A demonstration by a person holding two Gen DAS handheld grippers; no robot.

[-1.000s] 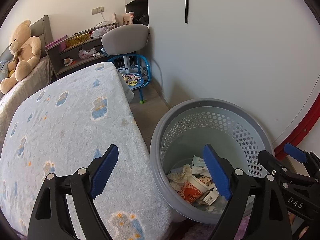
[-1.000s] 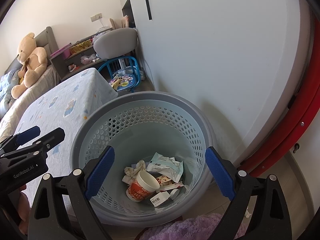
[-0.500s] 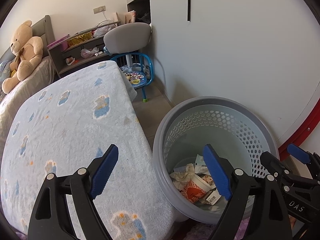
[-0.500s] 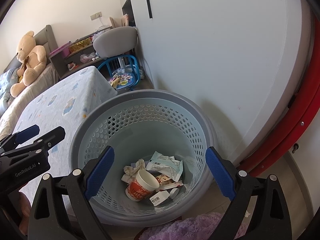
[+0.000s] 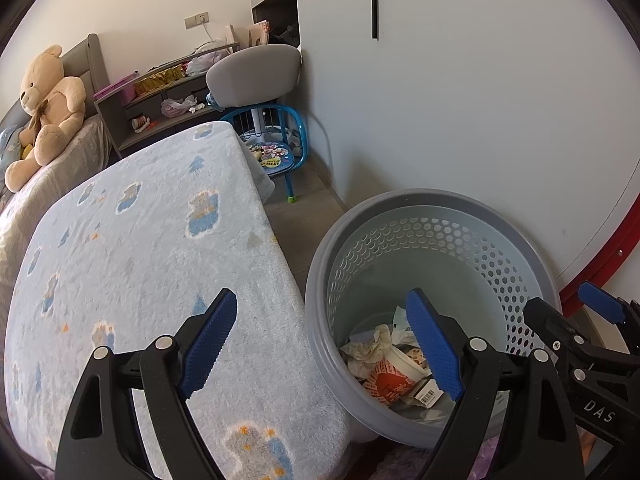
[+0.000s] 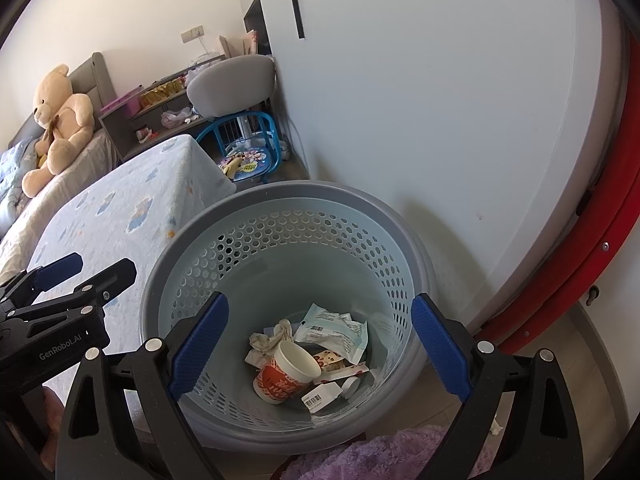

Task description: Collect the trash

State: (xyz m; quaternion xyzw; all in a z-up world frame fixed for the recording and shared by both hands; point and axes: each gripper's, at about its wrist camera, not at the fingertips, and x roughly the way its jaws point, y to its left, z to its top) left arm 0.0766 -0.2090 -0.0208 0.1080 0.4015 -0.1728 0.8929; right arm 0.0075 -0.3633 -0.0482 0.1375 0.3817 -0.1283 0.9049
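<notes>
Pale blue fleece blanket with bear print [image 5: 132,248] at 9 o'clock of round grey perforated plastic basket [image 6: 248,216]. Basket holds red-white paper cup [image 6: 286,376], crumpled wrappers [image 6: 332,330]. Left gripper [image 5: 322,344] spread wide, holding nothing, straddling basket rim. Right gripper [image 6: 320,348] spread wide, empty, above basket mouth.
</notes>
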